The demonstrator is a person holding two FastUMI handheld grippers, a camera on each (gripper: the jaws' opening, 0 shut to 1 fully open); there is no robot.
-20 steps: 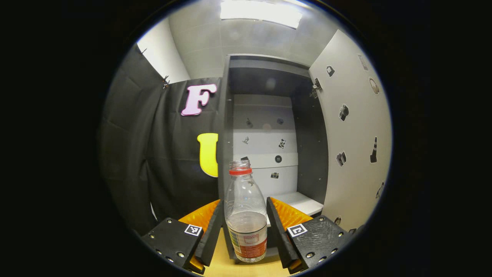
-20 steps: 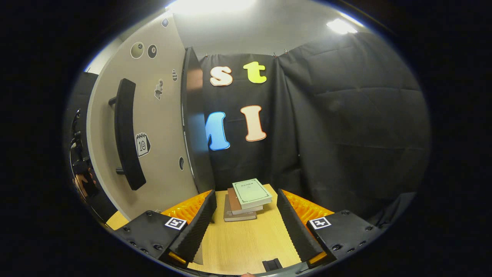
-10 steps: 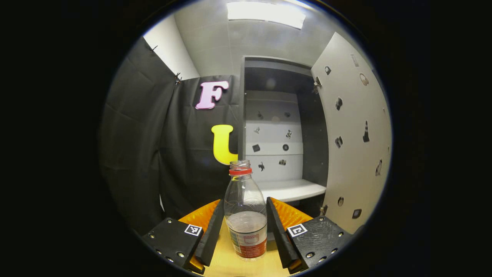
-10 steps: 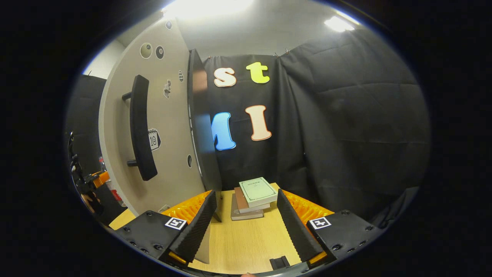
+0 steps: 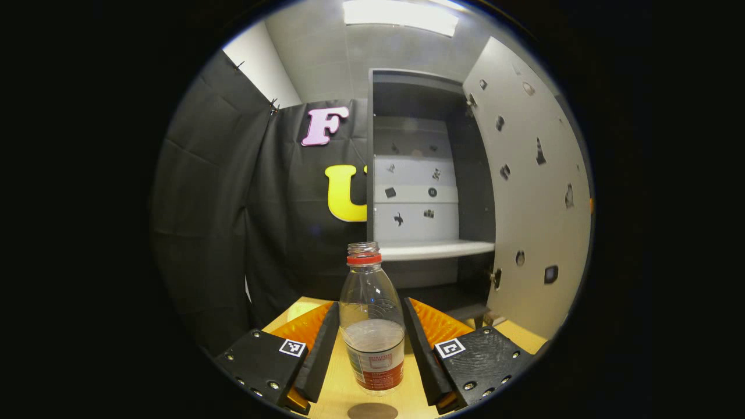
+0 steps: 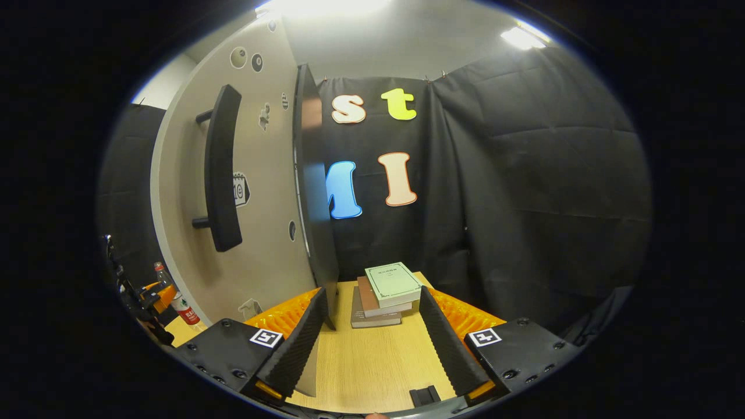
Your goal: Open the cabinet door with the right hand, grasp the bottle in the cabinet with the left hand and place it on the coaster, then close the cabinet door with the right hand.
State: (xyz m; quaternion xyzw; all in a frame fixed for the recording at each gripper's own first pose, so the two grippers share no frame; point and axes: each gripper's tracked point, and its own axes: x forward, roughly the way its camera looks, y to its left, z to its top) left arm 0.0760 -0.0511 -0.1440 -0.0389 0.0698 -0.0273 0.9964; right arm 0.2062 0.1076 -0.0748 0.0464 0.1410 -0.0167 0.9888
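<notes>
Bottle (image 5: pixel 372 326) stands upright, clenched in the left claw (image 5: pixel 371 343) above the desk (image 5: pixel 334 384), the coaster (image 5: pixel 372 411) at 6 o'clock; right claw (image 6: pixel 372 337) released near the door (image 6: pixel 262 192).

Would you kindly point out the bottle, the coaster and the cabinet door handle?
bottle (image 5: pixel 372 326): left gripper view, clear body above the label.
coaster (image 5: pixel 372 411): left gripper view, its top face.
cabinet door handle (image 6: pixel 223 169): right gripper view, middle of the bar.

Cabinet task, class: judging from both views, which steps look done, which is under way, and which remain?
Done: the cabinet door stands open. In hand: the left tongs grip the bottle above the table, near the coaster. Left: set it on the coaster, then the open right tongs close the door.
</notes>
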